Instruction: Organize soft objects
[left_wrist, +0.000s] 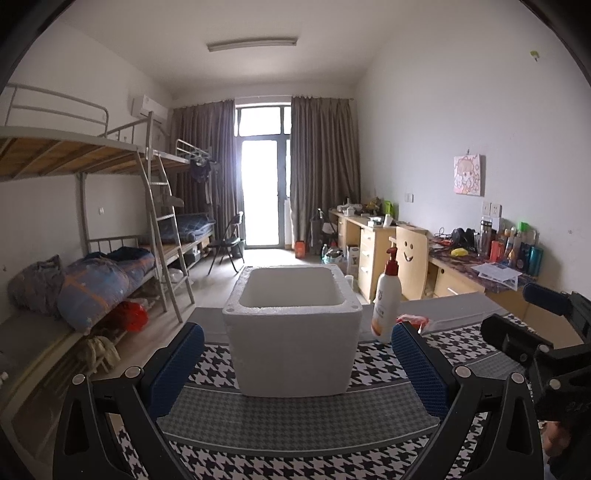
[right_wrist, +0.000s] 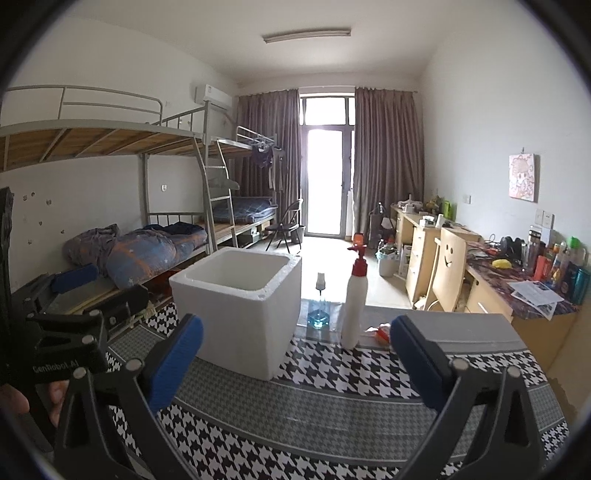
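Both handheld grippers stand over a houndstooth-patterned table cover (left_wrist: 295, 424) in a dormitory room, facing a white foam box (left_wrist: 293, 332) that sits open-topped near the middle of the table. The left gripper (left_wrist: 297, 369) has its blue-padded jaws spread wide, with nothing between them; the right gripper (right_wrist: 295, 363) is likewise at full spread and empty.

By the look of things, the organizing has barely started, if at all. The part of the box interior that shows is bare white, and neither claw carries anything. To the right of the box stands a white pump bottle (left_wrist: 388, 299) with a red top, and just beside its base lies a small red-and-white packet (right_wrist: 382, 330), the only nearby item that might be soft. A blue-liquid glass bottle (right_wrist: 320, 312) stands farther back, between box and pump bottle in the right wrist view.

Much stays uncertain. The bottom of the box is hidden behind its near wall, so whether anything already lies inside cannot be told. The packet is partly covered by a jaw pad in the left wrist view and too small to identify. The near edge of the table falls below both frames, and soft items could lie there unseen.
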